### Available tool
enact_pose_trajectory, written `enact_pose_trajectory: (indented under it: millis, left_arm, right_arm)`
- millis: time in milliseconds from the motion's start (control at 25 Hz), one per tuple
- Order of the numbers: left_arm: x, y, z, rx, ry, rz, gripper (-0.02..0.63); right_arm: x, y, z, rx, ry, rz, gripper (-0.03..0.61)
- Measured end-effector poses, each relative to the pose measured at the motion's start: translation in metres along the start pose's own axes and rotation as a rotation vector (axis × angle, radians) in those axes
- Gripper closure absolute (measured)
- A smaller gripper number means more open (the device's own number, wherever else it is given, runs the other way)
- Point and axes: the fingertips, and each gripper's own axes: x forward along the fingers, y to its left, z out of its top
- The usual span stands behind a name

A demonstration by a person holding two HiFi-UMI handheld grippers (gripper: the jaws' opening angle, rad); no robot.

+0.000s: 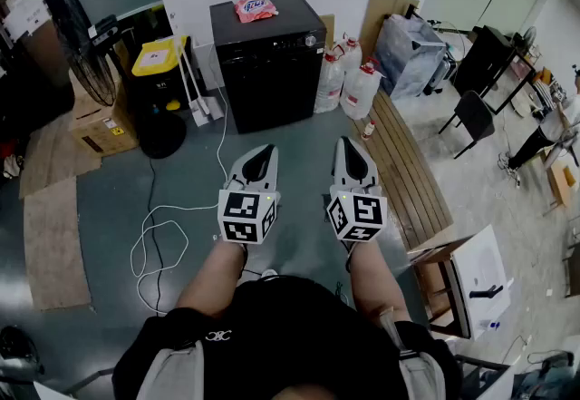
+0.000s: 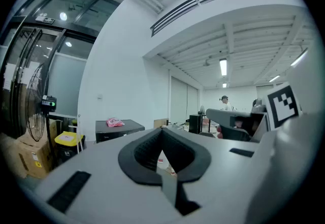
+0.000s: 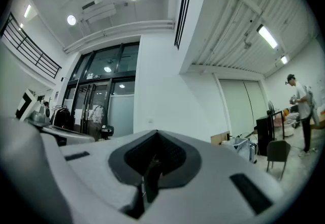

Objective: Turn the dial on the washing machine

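Observation:
The black washing machine (image 1: 269,58) stands against the far wall, with a pink bag (image 1: 255,7) on its lid. Its small silver dial (image 1: 311,41) sits at the right end of the control strip. Both grippers are held side by side above the floor, well short of the machine. My left gripper (image 1: 265,151) and right gripper (image 1: 348,143) are both shut with nothing between the jaws. The left gripper view looks over shut jaws (image 2: 162,131) at the machine (image 2: 119,129) far off. Over its own shut jaws (image 3: 155,134), the right gripper view faces the white wall.
Large water jugs (image 1: 349,81) stand right of the machine, beside a slatted wooden bench (image 1: 408,167). A white cable (image 1: 159,235) loops over the floor at left. A yellow-lidded bin (image 1: 159,55), a fan (image 1: 91,53) and a cardboard box (image 1: 101,121) crowd the left.

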Motion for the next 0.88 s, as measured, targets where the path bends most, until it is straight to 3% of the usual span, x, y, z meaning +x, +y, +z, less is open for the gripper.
enact_pose_trajectory:
  millis: [360, 880]
  left_arm:
    - [-0.002, 0.009, 0.002, -0.001, -0.009, -0.023, 0.618]
    - [0.023, 0.040, 0.000, 0.030, -0.010, -0.087, 0.618]
  right_arm:
    - [0.003, 0.017, -0.002, -0.002, -0.004, 0.009, 0.578]
    - [0.032, 0.018, -0.009, 0.015, -0.037, -0.084, 0.578]
